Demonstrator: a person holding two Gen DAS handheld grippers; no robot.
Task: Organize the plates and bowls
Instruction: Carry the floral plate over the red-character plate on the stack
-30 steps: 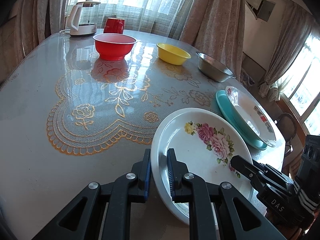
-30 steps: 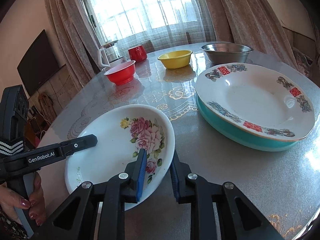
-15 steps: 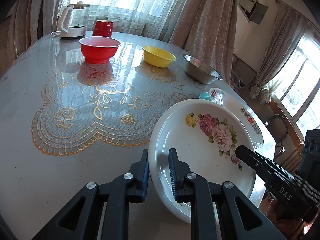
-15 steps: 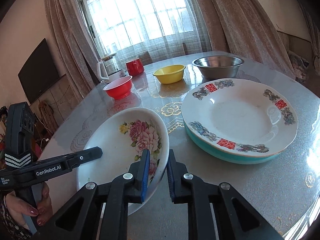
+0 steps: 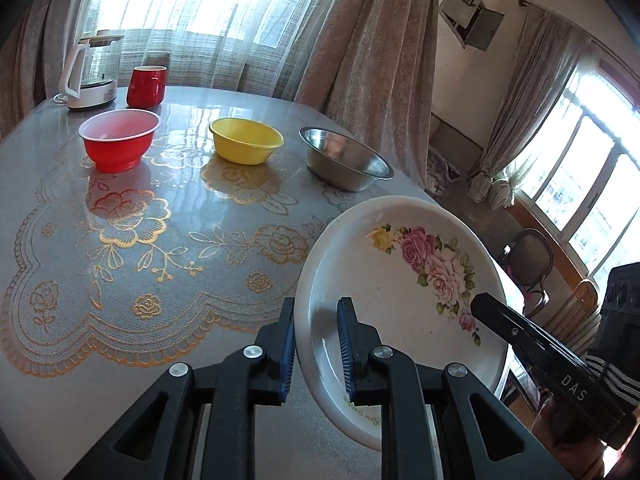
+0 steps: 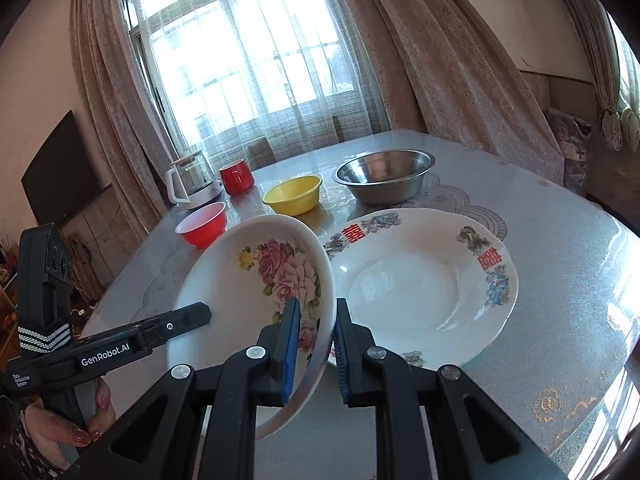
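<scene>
Both grippers hold a white plate with pink roses [image 5: 404, 276], lifted off the table and tilted. My left gripper [image 5: 316, 344] is shut on its near left rim. My right gripper [image 6: 314, 340] is shut on its right rim; the rose plate shows in the right wrist view [image 6: 256, 280] too. To its right a white plate with red characters [image 6: 424, 284] lies on a teal plate, of which only a thin edge shows. A red bowl [image 5: 119, 144], a yellow bowl [image 5: 246, 140] and a steel bowl [image 5: 346, 158] stand in a row farther back.
A white kettle [image 5: 90, 76] and a red mug [image 5: 146, 86] stand at the table's far left corner. The table [image 5: 120, 240] has a gold lace pattern. Curtains and windows lie behind; a chair [image 5: 528, 260] stands off the right edge.
Both grippers have lifted the rose plate off the table and carried it to the right, toward the stacked plates. It is now higher and more tilted.
</scene>
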